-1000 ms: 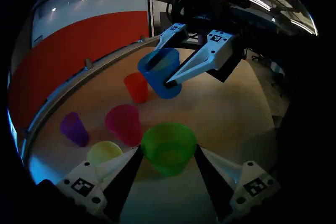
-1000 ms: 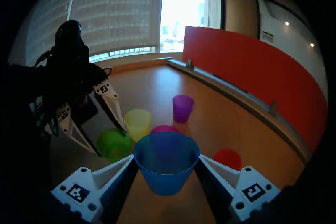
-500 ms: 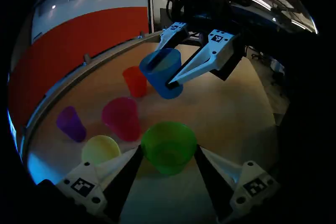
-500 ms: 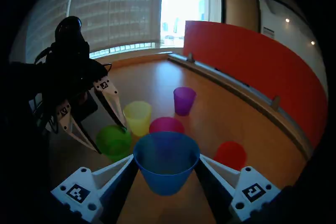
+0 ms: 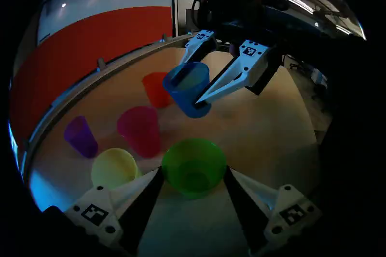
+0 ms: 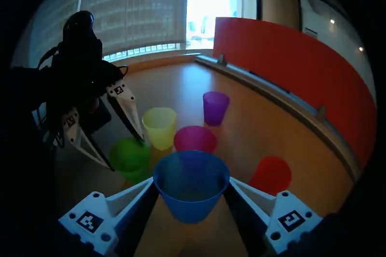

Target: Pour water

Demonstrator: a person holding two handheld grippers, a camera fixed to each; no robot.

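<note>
Pre-pour stage, I'd say. Your right gripper [image 6: 191, 182] is closed on the blue cup [image 6: 191, 196], both fingers on its sides, bottom centre of the right gripper view, held aloft. Your left gripper [image 5: 193, 172] grips the green cup [image 5: 194, 158], bottom centre of the left gripper view. Next: bring blue rim over green mouth, tilt slowly. Blue cup is translucent, tapered; whether there's water inside, too dim to tell.

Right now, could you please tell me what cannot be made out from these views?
Water in the blue cup: right gripper view, tinted wall and dim inside hide any level.
Red cup, right side: left gripper view, behind the blue cup.
Whether the green cup touches the table: both views, its base lies in shadow.
What holds the left claw: right gripper view, backlit, dark.
</note>
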